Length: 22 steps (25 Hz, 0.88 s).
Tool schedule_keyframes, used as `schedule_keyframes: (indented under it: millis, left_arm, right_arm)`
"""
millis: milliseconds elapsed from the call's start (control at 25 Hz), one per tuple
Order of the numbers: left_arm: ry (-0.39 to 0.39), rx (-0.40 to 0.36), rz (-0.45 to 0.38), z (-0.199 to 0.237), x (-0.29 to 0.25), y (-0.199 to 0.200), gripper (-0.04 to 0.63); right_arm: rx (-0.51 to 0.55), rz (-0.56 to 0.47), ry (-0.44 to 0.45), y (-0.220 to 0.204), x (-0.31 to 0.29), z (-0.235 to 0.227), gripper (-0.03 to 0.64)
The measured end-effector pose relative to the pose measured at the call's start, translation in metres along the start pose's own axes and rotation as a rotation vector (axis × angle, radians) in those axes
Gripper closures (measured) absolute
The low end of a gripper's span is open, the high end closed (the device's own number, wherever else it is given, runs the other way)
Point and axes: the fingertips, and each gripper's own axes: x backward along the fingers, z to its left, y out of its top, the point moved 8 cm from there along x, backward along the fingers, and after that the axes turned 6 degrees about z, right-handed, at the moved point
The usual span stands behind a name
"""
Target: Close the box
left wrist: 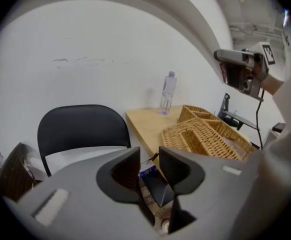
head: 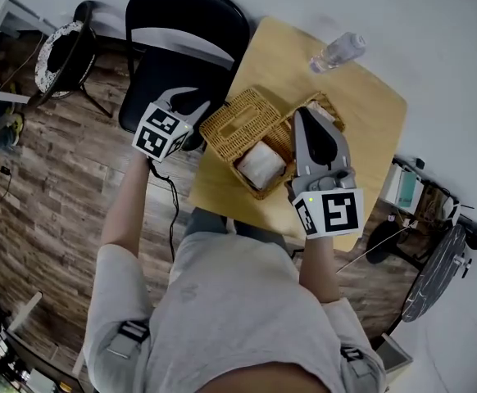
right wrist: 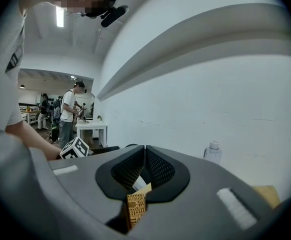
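A wicker box lies open on the wooden table, with a white bundle in it. Its slotted wicker lid is swung out to the left, and the lid also shows in the left gripper view. My left gripper hovers left of the table over the chair, jaws open with nothing between them. My right gripper lies over the box's right half, and its jaws meet at the tips. Wicker shows below them.
A clear plastic bottle stands at the table's far side. A black chair is pushed against the table's left edge. A round seat stands far left and equipment to the right. People stand in the background.
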Motion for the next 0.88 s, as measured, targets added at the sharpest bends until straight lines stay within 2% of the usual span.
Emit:
schedule_keyframes:
  millis: [160, 440, 880]
  left_arm:
    - [-0.061, -0.052, 0.047, 0.006, -0.018, -0.009, 0.414]
    - [-0.127, -0.072, 0.105, 0.014, -0.043, -0.021, 0.411]
    - [-0.217, -0.127, 0.118, 0.008, -0.067, -0.02, 0.41]
  right_arm:
    - [-0.002, 0.017, -0.026, -0.002, -0.002, 0.001, 0.604]
    - [-0.01, 0.045, -0.071, -0.008, -0.006, 0.001, 0.604]
    - [-0.021, 0.071, -0.125, -0.012, -0.008, 0.005, 0.604]
